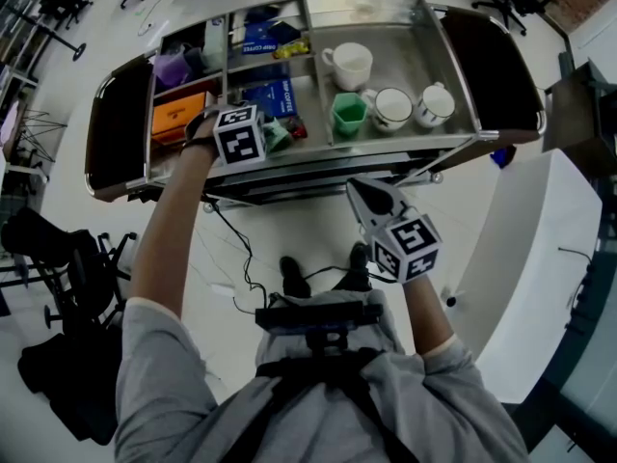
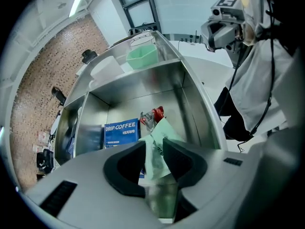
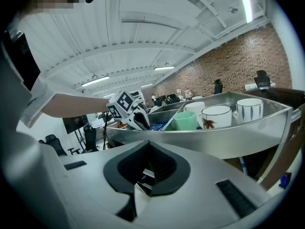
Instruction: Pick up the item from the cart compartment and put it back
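A pale green packet [image 2: 159, 132] stands between the jaws of my left gripper [image 2: 153, 149], its far end down in the cart's front middle compartment [image 2: 143, 87]. The jaws stand a little apart and do not visibly press on it. In the head view this gripper [image 1: 273, 135] reaches over the cart's front rail, with the packet [image 1: 280, 136] just beyond it. A blue drip coffee box [image 2: 120, 131] and a red and white sachet [image 2: 152, 116] lie in the same compartment. My right gripper [image 1: 362, 189] hangs below the cart's front edge, shut and empty [image 3: 148, 144].
The steel cart [image 1: 453, 75] also holds a green cup [image 1: 348, 114], three white mugs [image 1: 349, 64], an orange box [image 1: 178, 114] and a purple cup [image 1: 172, 68]. A white counter [image 1: 540, 249] stands at the right and office chairs [image 1: 58, 258] at the left.
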{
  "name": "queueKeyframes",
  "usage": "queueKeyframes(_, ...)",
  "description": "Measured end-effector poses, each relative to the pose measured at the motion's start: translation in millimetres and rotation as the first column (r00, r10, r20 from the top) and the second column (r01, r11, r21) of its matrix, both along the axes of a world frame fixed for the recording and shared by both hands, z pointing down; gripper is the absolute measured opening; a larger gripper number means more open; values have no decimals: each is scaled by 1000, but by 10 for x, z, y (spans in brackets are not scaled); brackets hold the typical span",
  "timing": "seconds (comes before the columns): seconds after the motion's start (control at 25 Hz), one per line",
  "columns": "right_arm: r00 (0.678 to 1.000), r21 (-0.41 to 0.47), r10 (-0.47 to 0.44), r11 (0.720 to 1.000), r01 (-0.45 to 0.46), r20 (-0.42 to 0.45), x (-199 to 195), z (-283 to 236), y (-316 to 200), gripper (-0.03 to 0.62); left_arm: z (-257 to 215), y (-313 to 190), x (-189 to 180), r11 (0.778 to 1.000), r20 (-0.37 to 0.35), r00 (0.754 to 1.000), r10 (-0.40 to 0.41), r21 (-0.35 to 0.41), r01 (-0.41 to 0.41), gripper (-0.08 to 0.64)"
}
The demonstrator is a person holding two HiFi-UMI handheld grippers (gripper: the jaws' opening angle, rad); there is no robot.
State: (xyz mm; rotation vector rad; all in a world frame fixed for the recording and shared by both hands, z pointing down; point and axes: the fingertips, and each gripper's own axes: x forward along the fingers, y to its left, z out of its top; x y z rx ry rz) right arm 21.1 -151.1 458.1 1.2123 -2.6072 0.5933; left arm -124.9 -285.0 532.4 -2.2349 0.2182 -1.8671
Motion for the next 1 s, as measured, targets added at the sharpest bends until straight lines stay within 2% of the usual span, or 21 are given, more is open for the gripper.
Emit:
queueKeyframes(0.04,1000,1,-1,1000,1,1,-3,-6,-6,9,0,4,2,1000,1,1000,0,-7,0,135)
queueKeyframes(0.16,1000,4,-4,1000,4,1,-7,-23,-17,9,-34,-16,4,1000,-8,1000,-4,1,4,140)
queueKeyframes(0.48,1000,15,-8,1000,8,1,-18,-71,-26,9,-350,-77,9,996,-36,999,8,90,-4,149)
queueKeyframes(0.72,1000,33,-20,999,20,-5,-70,-149,-14,9,-663,36,-28,987,-156,987,-31,149,55,147)
queueKeyframes(0.8,1000,42,-25,999,25,-7,-93,-183,-10,9,-790,89,-66,979,-207,976,-66,175,103,134)
queueKeyframes(0.88,999,50,-32,998,32,-10,-122,-214,4,9,-929,134,-106,962,-279,954,-110,210,173,64)
queueKeyframes(0.92,999,54,-36,998,37,-11,-141,-225,11,9,-998,159,-124,951,-322,937,-133,224,212,28)
queueKeyframes(1.0,999,62,-46,997,46,-16,-182,-243,20,9,-1111,230,-153,931,-413,894,-175,226,287,8)
